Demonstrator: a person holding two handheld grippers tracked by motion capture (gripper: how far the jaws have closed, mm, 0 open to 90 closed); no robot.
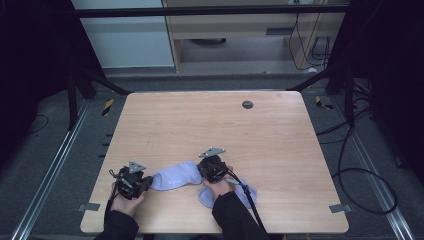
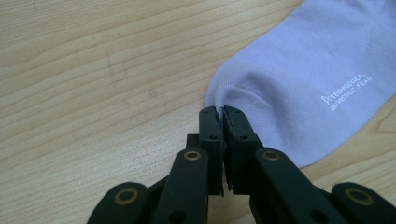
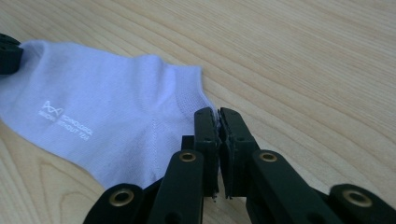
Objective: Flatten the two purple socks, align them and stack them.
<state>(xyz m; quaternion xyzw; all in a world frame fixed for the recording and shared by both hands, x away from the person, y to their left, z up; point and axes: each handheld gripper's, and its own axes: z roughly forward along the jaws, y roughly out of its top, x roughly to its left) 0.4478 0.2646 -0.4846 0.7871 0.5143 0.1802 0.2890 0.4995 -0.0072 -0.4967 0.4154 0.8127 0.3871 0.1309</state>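
Pale lilac fabric is seen stretched between two grippers on the wooden counter [image 1: 280,145] in the high view. One sock [image 1: 172,177] lies flat near the front edge, its toe end taken by the left gripper [image 1: 148,183] and its cuff end by the right gripper [image 1: 204,169]; a second sock [image 1: 245,192] of the same colour is partly covered by the right hand [image 1: 218,187] and sleeve. The work is judged to be at an early stage: both ends of the first sock are gripped, but it has not yet been lifted, folded or laid over its mate.

In the left gripper view, the sock [image 2: 303,88] is shown lying on the counter [image 2: 93,70] with its rounded toe drawn up into a small pucker. The left gripper [image 2: 221,112] is closed almost fully, with only a thin pinch of cloth held between the pads.

In the right gripper view, the sock [image 3: 107,116] is seen from the opposite end, white lettering printed along its side. The right gripper [image 3: 217,114] is likewise nearly shut, the ribbed cuff edge being nipped at its corner. The tip of the left gripper [image 3: 8,53] is glimpsed at the far end of the sock.
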